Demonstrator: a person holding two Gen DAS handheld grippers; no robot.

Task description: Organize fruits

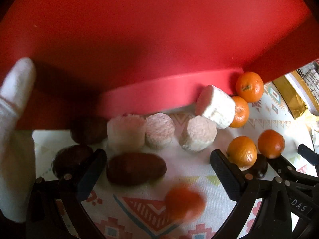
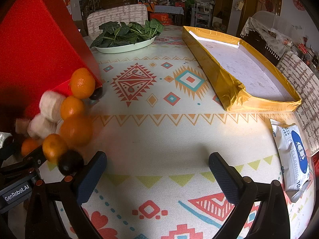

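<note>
Seen in the left wrist view: a big red box (image 1: 159,29) tilted over the patterned tablecloth (image 1: 139,209), filling the whole upper half and hiding everything behind it. Under its lower edge, a scatter of fruit on the cloth: four pale cylindrical pieces (image 1: 159,132), one of them tipped against the box rim; three dark brown oval fruits (image 1: 135,168); several oranges (image 1: 249,86) at the right, two stacked just beside the box corner. One orange blur (image 1: 184,202) low in the middle, probably another orange in motion, but too smeared to tell. A white-gloved hand (image 1: 14,119) at the left edge, touching the box side. Left gripper (image 1: 159,171) with fingers spread wide, nothing between them, one dark fruit lying between the tips on the cloth but not touched.

Seen in the right wrist view: right gripper (image 2: 157,169) also wide open and empty, above bare cloth. At the left, the same box and the heap of oranges, pale pieces and one dark round fruit (image 2: 69,162), partly cut off by the frame edge. Further away, well apart from the fruit: a gold-sided tray (image 2: 229,83), a plate of green leaves (image 2: 125,46), a pack of cleaning wipes (image 2: 295,159) near the right edge, chairs and a cluttered room behind.
</note>
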